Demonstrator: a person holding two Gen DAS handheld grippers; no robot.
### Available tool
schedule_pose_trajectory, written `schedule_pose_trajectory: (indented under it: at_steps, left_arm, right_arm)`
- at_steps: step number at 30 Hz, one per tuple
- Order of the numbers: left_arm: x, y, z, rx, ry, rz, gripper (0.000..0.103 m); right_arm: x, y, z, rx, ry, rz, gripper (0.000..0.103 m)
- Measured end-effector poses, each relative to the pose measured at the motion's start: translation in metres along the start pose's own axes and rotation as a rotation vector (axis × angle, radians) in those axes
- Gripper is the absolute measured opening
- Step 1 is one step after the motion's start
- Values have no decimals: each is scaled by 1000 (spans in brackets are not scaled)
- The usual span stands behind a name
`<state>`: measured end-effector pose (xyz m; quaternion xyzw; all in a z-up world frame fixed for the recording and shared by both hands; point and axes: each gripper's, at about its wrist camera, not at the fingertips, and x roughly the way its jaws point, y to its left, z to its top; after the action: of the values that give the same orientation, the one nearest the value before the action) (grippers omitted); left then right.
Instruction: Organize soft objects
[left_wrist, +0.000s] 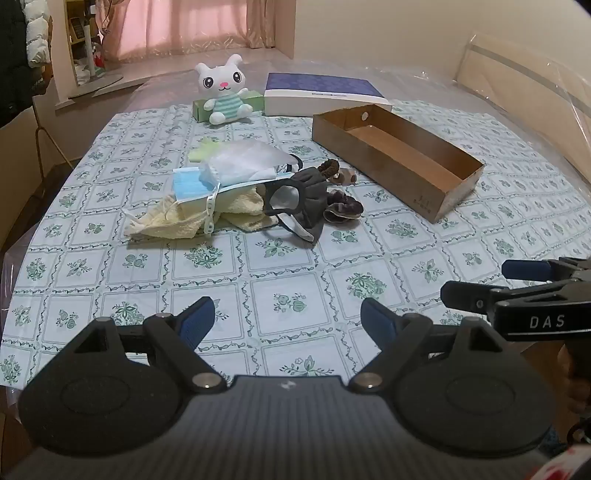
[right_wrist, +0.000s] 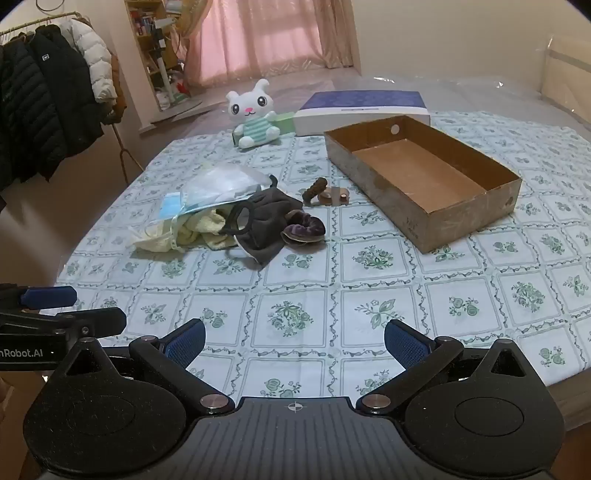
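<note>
Counting two scrunchies (right_wrist: 304, 230), one box (right_wrist: 424, 206)

I count one plush rabbit (left_wrist: 224, 92), one open cardboard box (left_wrist: 397, 158), one blue-topped flat box (left_wrist: 325, 94) and one green box (left_wrist: 199, 110) behind the rabbit. In the heap lie one yellow towel (left_wrist: 236, 212), one dark cloth mask (left_wrist: 295, 201), one pack of blue masks (left_wrist: 194, 184) and three hair scrunchies (left_wrist: 341, 208).
</note>
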<state>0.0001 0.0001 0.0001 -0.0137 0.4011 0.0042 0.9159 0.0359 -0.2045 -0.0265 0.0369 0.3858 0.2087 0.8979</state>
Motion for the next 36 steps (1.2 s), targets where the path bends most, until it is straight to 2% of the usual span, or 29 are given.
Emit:
schedule_pose_trajectory:
  at_steps: [36]
  left_arm:
    - [1, 0, 3, -2, -4, 0, 85]
  right_arm:
    - [0, 1, 3, 1, 3, 4, 103]
